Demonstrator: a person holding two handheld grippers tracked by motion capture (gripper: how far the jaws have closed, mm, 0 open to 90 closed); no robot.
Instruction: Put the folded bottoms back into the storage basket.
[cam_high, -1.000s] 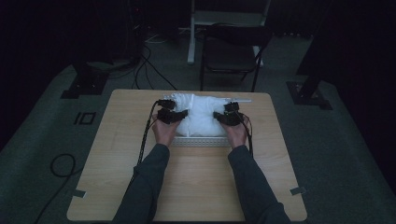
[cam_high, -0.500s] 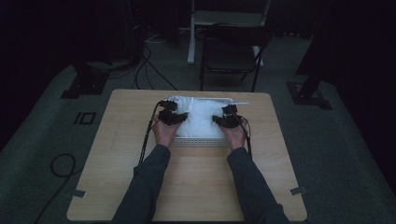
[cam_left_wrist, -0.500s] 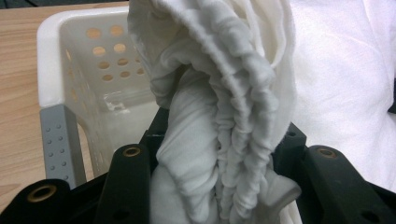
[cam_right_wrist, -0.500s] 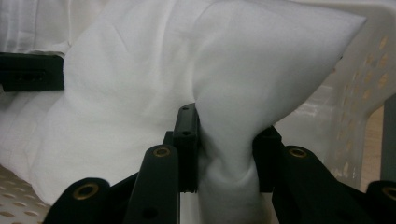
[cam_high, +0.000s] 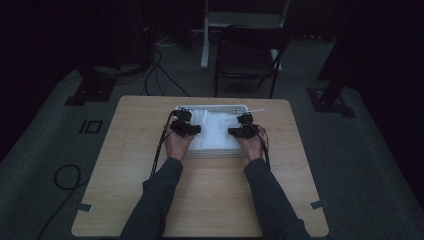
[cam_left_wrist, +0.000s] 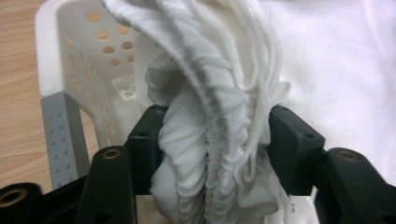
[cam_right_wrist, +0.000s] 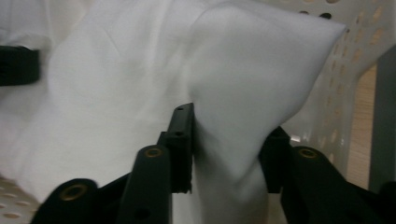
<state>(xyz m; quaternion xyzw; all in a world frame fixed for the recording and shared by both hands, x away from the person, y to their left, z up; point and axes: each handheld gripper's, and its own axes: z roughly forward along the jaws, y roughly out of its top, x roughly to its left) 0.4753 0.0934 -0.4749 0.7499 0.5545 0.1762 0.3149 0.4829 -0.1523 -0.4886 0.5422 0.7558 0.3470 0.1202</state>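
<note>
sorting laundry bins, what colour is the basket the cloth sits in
White, with round holes in its wall and a grey corner post; the basket shows best in the left gripper view.

The room was dim. A light wooden table (cam_high: 200, 200) occupied the lower centre on grey carpet (cam_high: 45, 150). A dark folding chair (cam_high: 247, 60) stood at upper centre. Black cables (cam_high: 65, 175) lay at left, upper left included.
</note>
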